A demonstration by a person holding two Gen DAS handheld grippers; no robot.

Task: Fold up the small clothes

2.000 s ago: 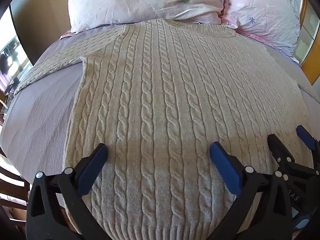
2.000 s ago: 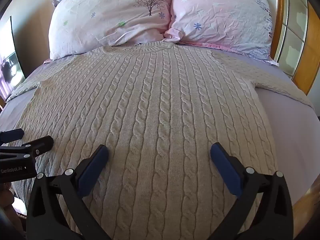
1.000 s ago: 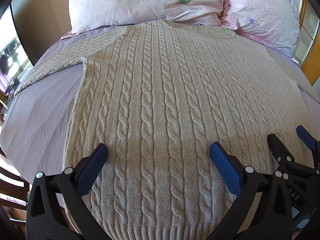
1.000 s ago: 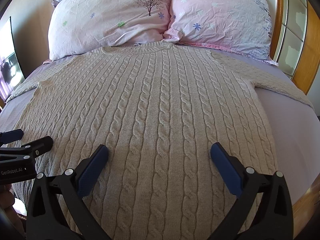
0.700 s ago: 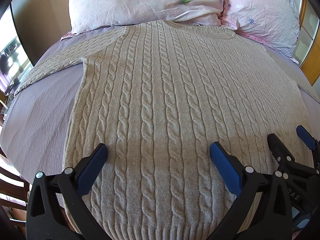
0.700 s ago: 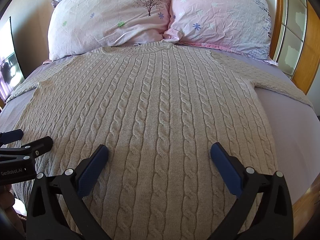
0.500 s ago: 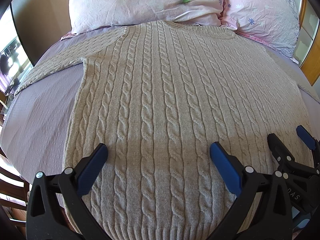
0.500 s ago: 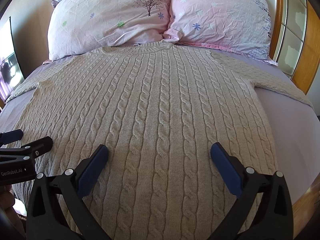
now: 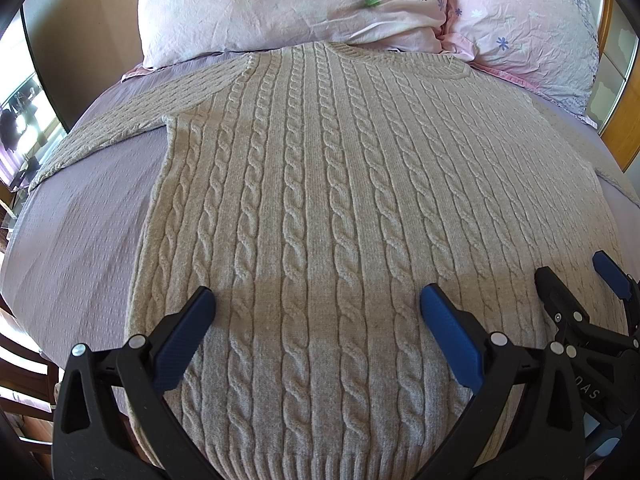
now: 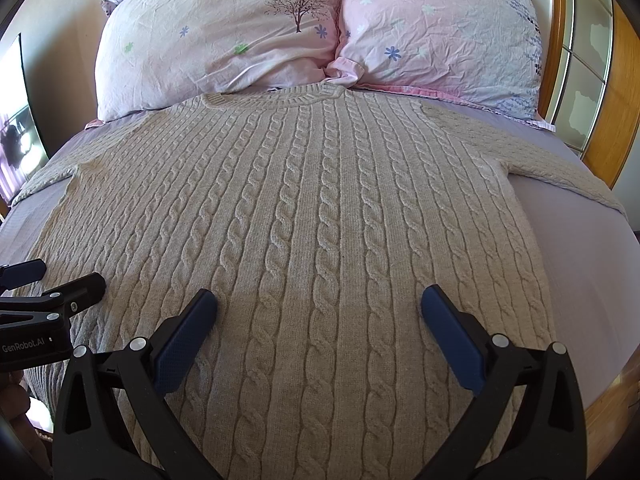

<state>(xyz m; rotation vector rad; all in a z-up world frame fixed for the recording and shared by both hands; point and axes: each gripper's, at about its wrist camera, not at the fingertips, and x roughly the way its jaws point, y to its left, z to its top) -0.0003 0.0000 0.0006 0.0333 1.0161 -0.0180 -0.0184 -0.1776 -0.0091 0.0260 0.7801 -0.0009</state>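
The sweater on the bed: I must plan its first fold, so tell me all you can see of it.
The sweater is a beige cable-knit pullover of soft, thick-looking yarn, with a ribbed round collar and ribbed hem. It lies flat and unfolded on the lilac bedsheet, sleeves spread out to both sides, collar against the two floral pillows. The left tool and right tool hover open above its lower body; whether they touch it is unclear.

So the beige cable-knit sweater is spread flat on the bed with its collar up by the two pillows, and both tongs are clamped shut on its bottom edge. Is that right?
Not quite: both tongs are open, holding nothing. The left tongs and right tongs hover spread wide above the sweater, as each wrist view shows. The rest holds: it lies flat on the bed with its collar by the pillows.
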